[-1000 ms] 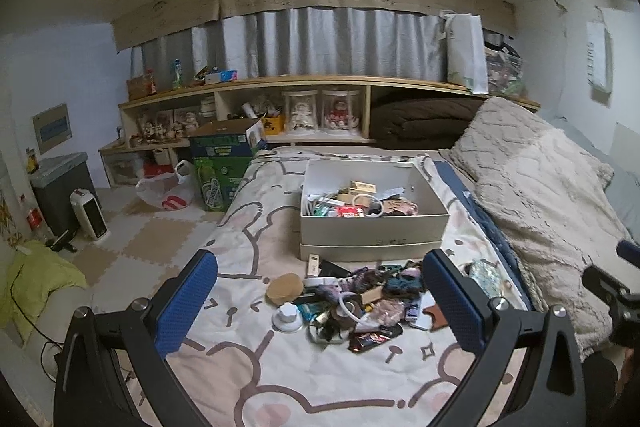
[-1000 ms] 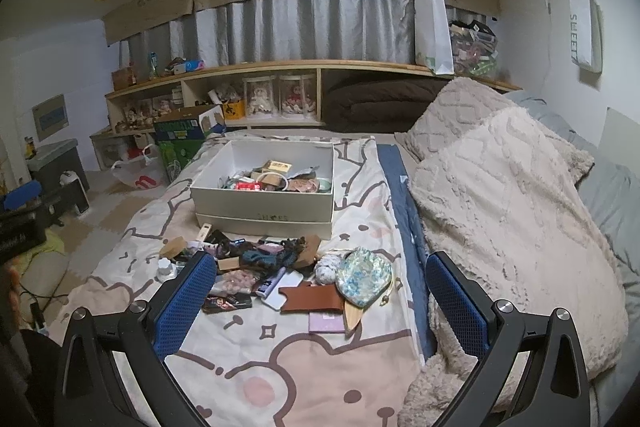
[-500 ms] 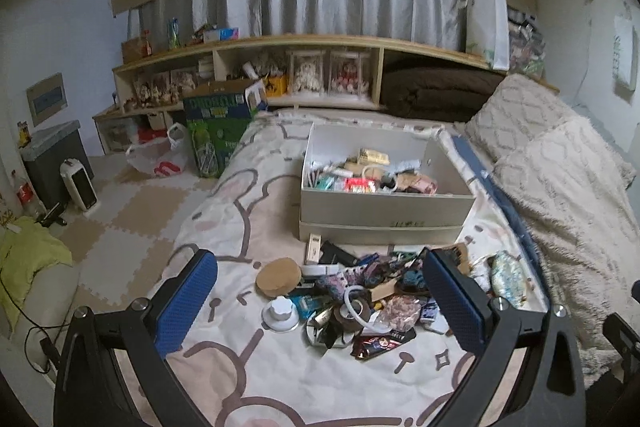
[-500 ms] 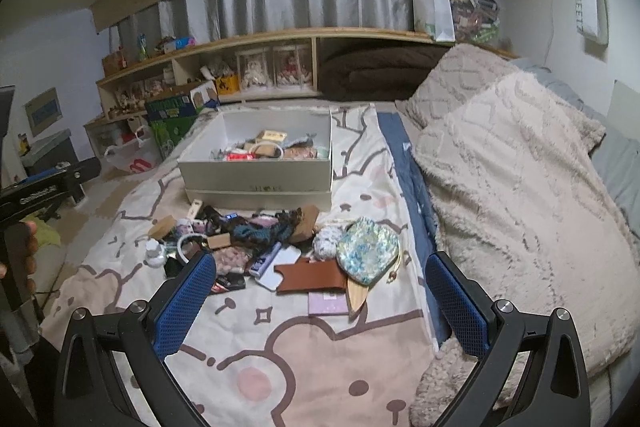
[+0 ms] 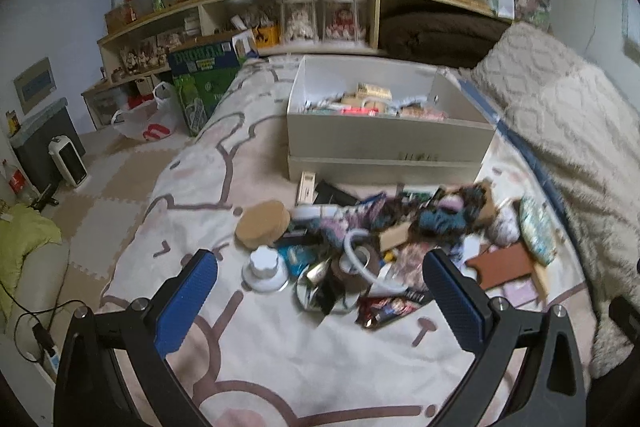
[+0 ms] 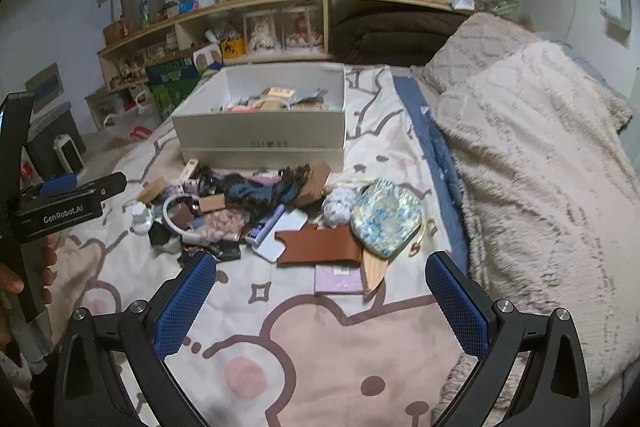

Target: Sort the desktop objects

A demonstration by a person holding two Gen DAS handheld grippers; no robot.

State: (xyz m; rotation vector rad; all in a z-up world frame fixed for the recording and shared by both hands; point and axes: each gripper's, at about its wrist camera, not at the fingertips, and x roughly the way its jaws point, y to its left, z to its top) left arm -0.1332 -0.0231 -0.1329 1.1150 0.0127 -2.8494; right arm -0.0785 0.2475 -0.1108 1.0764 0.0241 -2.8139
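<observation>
Two spread-wide grippers (image 5: 320, 281) (image 6: 320, 283), one box (image 6: 260, 137), one pile (image 6: 256, 211)

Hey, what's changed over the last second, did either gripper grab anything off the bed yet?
Nothing grabbed. Both the left gripper and right gripper came forward and down toward the pile of small items on the bedspread, which now looks larger in both views. Both remain open and empty. The pile and the white box behind it haven't moved.
</observation>
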